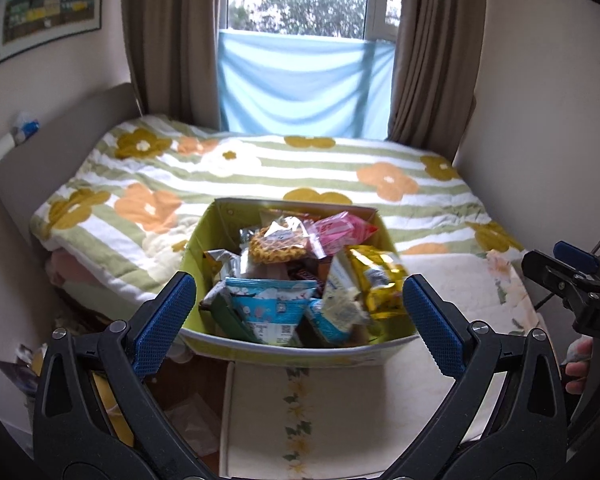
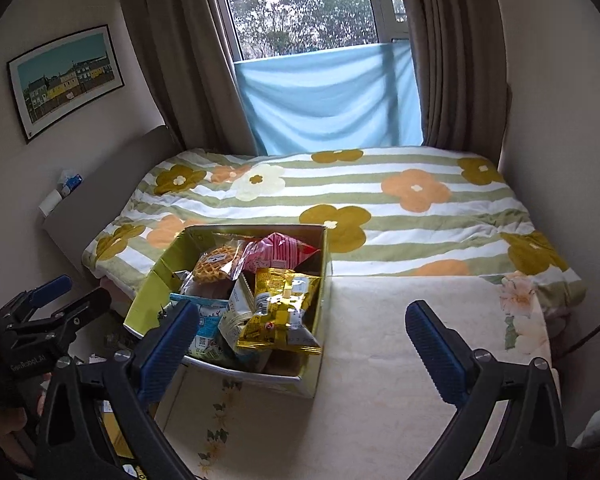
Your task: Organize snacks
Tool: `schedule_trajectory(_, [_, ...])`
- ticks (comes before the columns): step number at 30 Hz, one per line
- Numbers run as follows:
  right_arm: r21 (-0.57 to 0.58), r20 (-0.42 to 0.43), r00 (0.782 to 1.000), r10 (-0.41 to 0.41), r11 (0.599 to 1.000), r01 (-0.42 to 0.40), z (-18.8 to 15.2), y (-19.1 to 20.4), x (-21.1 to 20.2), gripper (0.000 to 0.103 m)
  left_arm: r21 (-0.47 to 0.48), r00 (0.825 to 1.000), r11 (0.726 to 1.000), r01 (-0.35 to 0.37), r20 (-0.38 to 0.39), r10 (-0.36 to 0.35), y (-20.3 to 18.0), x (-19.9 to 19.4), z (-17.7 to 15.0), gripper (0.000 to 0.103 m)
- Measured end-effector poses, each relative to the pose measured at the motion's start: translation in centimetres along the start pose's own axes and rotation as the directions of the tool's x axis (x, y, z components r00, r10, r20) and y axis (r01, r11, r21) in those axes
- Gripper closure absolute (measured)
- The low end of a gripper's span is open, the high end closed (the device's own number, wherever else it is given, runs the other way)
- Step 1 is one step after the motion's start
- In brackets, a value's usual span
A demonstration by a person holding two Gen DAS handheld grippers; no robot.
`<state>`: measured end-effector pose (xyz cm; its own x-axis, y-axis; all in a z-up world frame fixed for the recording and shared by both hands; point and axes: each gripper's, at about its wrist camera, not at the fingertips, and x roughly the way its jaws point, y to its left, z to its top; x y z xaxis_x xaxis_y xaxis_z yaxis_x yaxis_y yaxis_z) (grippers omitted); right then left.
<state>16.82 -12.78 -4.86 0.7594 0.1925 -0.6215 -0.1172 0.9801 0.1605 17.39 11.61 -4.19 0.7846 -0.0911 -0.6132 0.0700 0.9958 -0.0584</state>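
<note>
Grippers first, nearest the cameras: the left gripper (image 1: 300,312) has its fingers spread wide and holds nothing, its blue pads framing the box from the near side. The right gripper (image 2: 302,344) is likewise spread and empty, hanging over the bare cream mat (image 2: 400,360) to the right of the box.

Next out, the box (image 2: 148,292), yellow-green card, open-topped, sits on the near left part of the mat at the foot of the bed. It is heaped above the rim with wrapped snacks. At the near edge lies a blue-and-white packet (image 1: 266,312); to its right a gold foil bag (image 1: 374,276); farther in, a waffle in clear wrap (image 1: 278,240) and a pink packet (image 1: 340,232).

Handling, as judged: all items look light. Foil and film wrappers will be slick and crinkly, yielding under pressure. The waffle is likely to crumble, so a light pinch on the sealed wrapper edge is advised rather than across the body. The gold bag stands proudest and offers the easiest top seam. The box wall looks thin and may flex.

Beyond lies the flowered blanket (image 2: 380,208), then the window (image 2: 300,4).
</note>
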Motion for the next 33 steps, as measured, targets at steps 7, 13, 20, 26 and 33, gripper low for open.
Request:
schedule_trajectory(7, [-0.023, 0.118, 0.990, -0.083, 0.996, 0.086, -2.4, -2.1, -8.9, 0.000, 0.011, 0.989, 0.999, -0.033, 0.142, 0.031, -4.5, -8.3, -2.9, 0.000])
schedule_trajectory(13, [-0.036, 0.176, 0.971, -0.162, 0.985, 0.171, -5.3, -2.9, -13.3, 0.000, 0.017, 0.978, 0.999, -0.043, 0.203, 0.039, -7.0, -12.4, -5.7, 0.000])
schedule_trajectory(20, [-0.039, 0.214, 0.957, -0.195, 0.977, 0.208, -7.0, -3.2, -15.4, 0.000, 0.052, 0.975, 0.997, -0.055, 0.216, 0.043, -9.0, -13.9, -7.4, 0.000])
schedule_trajectory(26, [-0.028, 0.216, 0.955, -0.203, 0.976, 0.214, -7.3, -3.3, -15.6, 0.000, 0.062, 0.975, 0.997, -0.053, 0.221, 0.038, -9.6, -14.4, -7.6, 0.000])
schedule_trajectory(33, [-0.028, 0.226, 0.952, -0.205, 0.976, 0.217, -7.4, -3.3, -15.6, 0.001, 0.055, 0.974, 0.998, -0.037, 0.227, 0.024, -9.4, -14.5, -7.4, 0.000])
